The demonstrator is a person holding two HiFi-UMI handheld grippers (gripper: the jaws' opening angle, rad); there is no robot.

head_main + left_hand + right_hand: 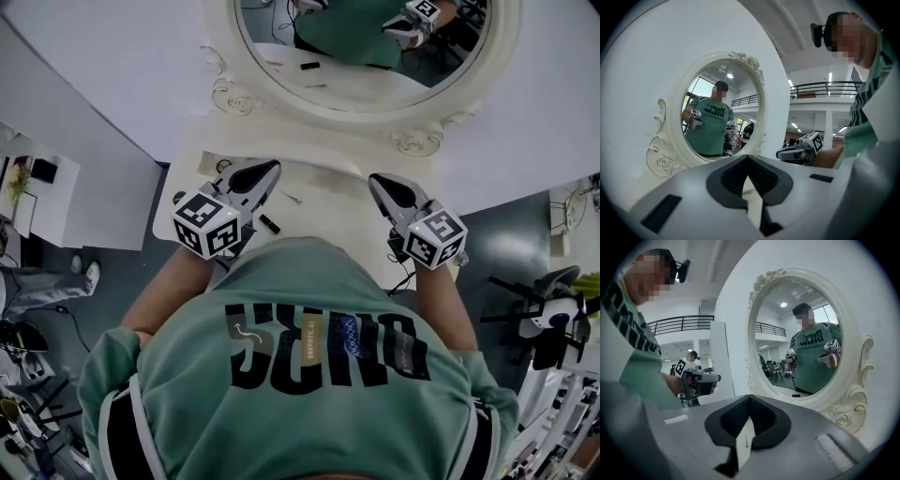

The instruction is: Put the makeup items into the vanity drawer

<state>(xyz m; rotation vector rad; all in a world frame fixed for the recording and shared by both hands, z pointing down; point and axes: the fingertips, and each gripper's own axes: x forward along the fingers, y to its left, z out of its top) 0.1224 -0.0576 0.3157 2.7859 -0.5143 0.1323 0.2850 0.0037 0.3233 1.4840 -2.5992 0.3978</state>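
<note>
Left claw [270, 169] and right claw [377, 180] clenched on nothing, held side by side over the white table [328, 183], small black makeup item [270, 223] laid on the table just beside the left claw, oval mirror [367, 99] set behind.

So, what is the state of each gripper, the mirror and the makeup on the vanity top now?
left gripper: shut, empty
right gripper: shut, empty
small black makeup item: lying on the vanity top, untouched
oval mirror: upright
vanity drawer: not in view, cannot tell
</note>
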